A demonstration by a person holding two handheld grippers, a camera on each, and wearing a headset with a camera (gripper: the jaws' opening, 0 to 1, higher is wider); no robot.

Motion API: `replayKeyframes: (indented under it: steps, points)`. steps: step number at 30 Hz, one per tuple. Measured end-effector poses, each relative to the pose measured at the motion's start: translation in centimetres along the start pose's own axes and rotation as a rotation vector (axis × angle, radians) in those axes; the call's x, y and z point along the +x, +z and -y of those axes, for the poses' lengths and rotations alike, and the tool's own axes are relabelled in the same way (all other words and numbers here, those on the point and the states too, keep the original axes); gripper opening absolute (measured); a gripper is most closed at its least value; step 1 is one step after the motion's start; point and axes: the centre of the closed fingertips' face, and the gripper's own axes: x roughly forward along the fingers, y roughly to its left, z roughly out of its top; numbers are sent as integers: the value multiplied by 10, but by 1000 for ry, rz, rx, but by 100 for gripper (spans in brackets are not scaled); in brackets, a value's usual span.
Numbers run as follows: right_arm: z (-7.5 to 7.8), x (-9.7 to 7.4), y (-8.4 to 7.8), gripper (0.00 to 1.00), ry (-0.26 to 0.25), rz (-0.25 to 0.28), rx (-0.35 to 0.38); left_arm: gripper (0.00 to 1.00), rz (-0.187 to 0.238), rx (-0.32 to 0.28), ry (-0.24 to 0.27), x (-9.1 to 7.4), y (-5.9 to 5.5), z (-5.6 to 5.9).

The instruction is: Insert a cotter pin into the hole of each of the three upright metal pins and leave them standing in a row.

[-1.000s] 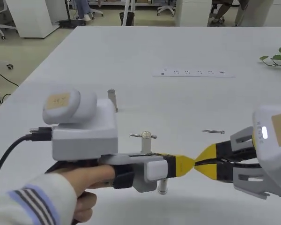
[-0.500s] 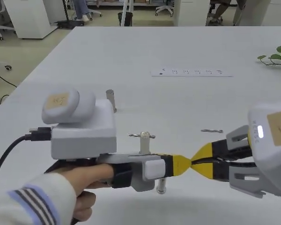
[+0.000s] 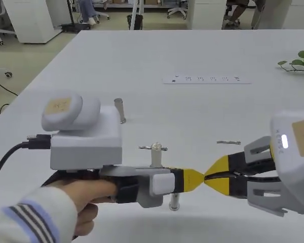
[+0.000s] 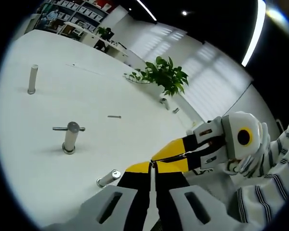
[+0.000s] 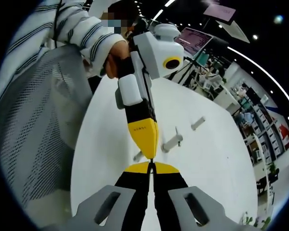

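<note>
Through upright pin (image 3: 156, 159), cotter pin (image 3: 146, 148) horizontal

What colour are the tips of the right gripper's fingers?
Yellow, with black behind them. The right gripper view shows its fingers best.

right tool (image 5: 151, 165) and left tool (image 5: 150, 154), both closed, tip to tip above the white table (image 5: 212, 168)

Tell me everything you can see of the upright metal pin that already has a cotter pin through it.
The middle pin is a silvery metal cylinder with a rounded, shiny cap and a flared foot, standing upright on the white table. A thin cotter pin crosses it level under the cap, sticking out both sides. Only table and cotter pin touch it.
</note>
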Motion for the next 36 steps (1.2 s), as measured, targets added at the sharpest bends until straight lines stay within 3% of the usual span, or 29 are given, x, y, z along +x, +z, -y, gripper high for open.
replayKeyframes:
  steps: [5,8,13,16,19,22,24,27,30,32,35,36]
  points:
    - [5,0,3,5,-27,22,8,0,31,-13,-3,-4,6,1]
    - [9,0,1,14,-41,27,32,0,46,-19,-4,-8,8,2]
    - [10,-3,-2,15,-15,50,122,0,47,27,2,-11,8,1]
    - [5,-4,-4,15,28,61,197,0,42,140,-15,-13,6,7]
    - [0,-5,-2,15,71,91,273,0,34,212,-19,-15,4,9]
    - [-11,-7,2,15,160,129,354,0,6,315,-43,-16,-2,14]
    - [-15,-7,2,15,192,136,394,0,-15,397,-54,-16,-6,16]
    - [-20,-7,4,14,223,152,408,0,-36,499,-72,-18,-10,19]
    - [-25,-6,5,14,251,158,429,0,-51,599,-130,-19,-16,28]
    - [-30,-5,7,13,269,156,417,0,-70,608,-149,-19,-21,30]
    - [-34,-4,8,13,288,159,406,0,-94,713,-164,-19,-26,30]
    - [-36,-4,7,13,295,157,405,0,-91,717,-168,-19,-26,31]
